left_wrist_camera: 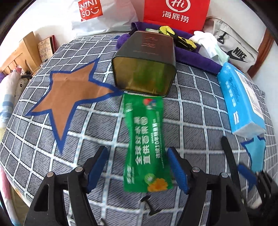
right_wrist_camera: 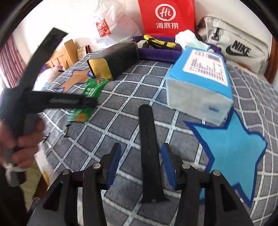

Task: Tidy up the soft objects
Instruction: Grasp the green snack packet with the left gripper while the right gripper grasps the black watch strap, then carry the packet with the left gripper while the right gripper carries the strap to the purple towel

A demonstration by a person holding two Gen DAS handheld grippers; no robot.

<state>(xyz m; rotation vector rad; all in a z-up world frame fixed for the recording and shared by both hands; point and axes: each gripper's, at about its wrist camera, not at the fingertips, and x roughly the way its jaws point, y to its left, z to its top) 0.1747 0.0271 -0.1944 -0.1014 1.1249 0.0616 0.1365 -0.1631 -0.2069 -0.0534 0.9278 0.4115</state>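
A green snack packet (left_wrist_camera: 146, 139) lies flat on the checked blanket (left_wrist_camera: 86, 128), its far end at the mouth of a dark box (left_wrist_camera: 144, 66) lying on its side. My left gripper (left_wrist_camera: 137, 150) is open and straddles the packet's near half, with both blue pads clear of it. In the right wrist view a black strap (right_wrist_camera: 149, 156) lies on the blanket between the fingers of my right gripper (right_wrist_camera: 141, 146), which is open with its pads apart from the strap. One black finger (right_wrist_camera: 69, 101) of the left gripper, held by a hand (right_wrist_camera: 20, 139), crosses over the packet (right_wrist_camera: 93, 87).
A blue tissue pack (right_wrist_camera: 199, 83) stands right of the strap, by a light blue star patch (right_wrist_camera: 231, 153). A brown star patch (left_wrist_camera: 69, 93) is left of the box. Purple towel (left_wrist_camera: 194, 57), white cloth (left_wrist_camera: 206, 41), red bag (left_wrist_camera: 175, 13) and grey Nike bag (left_wrist_camera: 234, 50) line the back. A small black clip (left_wrist_camera: 147, 205) lies near.
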